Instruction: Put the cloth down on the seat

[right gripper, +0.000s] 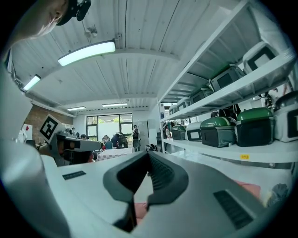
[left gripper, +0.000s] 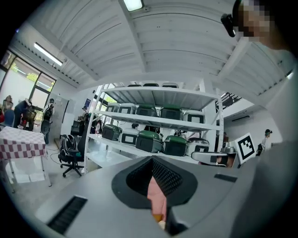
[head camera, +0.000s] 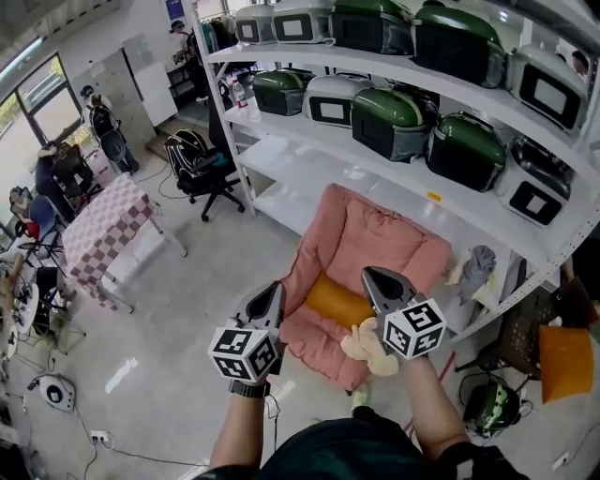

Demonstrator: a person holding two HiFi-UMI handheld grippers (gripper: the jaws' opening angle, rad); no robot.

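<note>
Fingers point(right gripper: 164, 177) of right gripper point(head camera: 373, 277) together, cloth point(head camera: 367, 345) seemingly on seat point(head camera: 375, 234)

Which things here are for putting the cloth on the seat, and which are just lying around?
For the job:
- cream cloth
- pink seat
- left hand-held gripper
- right hand-held gripper

Just lying about:
- orange cushion on the seat
- green and grey cases on the shelving
- black office chair
- checked table

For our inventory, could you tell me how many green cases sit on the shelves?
5 green cases: two on the top shelf, three on the shelf below; more may lie out of view.
</note>
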